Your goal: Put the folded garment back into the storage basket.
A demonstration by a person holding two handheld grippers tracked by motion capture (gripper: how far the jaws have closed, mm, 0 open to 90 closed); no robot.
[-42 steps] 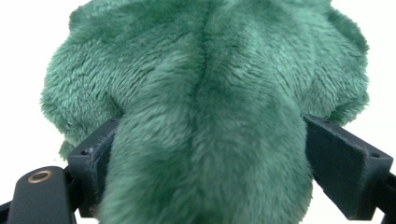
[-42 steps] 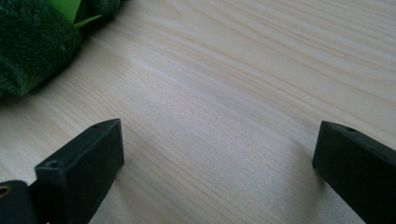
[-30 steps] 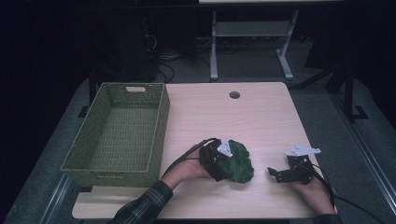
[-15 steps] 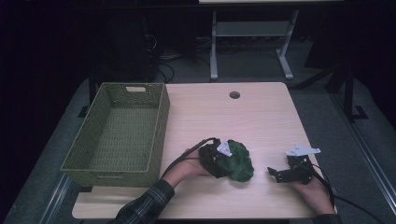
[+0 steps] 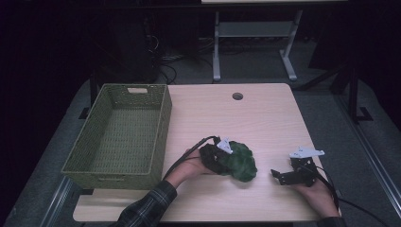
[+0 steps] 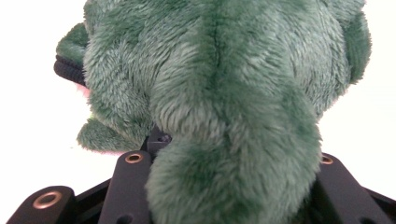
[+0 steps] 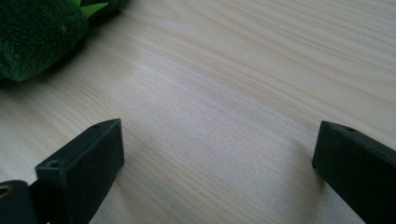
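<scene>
Both left gripper (image 5: 226,161) jaws have just been closing onto the green plush toy (image 6: 219,93); right gripper (image 5: 283,177) gapes empty.

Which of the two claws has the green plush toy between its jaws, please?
The left claw: its jaws, just closing, flank the green plush toy. The right claw stands open over bare table.

Lighting and picture quality: dim overhead view, two bright close views.

High view: underexposed, room beyond the table (image 5: 265,118) near black, soft grain, faint shadows. Left gripper view: background blown out to white, green plush toy (image 6: 224,93) sharp at centre, softer at its near edge. Right gripper view: evenly lit wood grain, pale glare patch, jaws slightly soft, mild shadow beneath them.
</scene>
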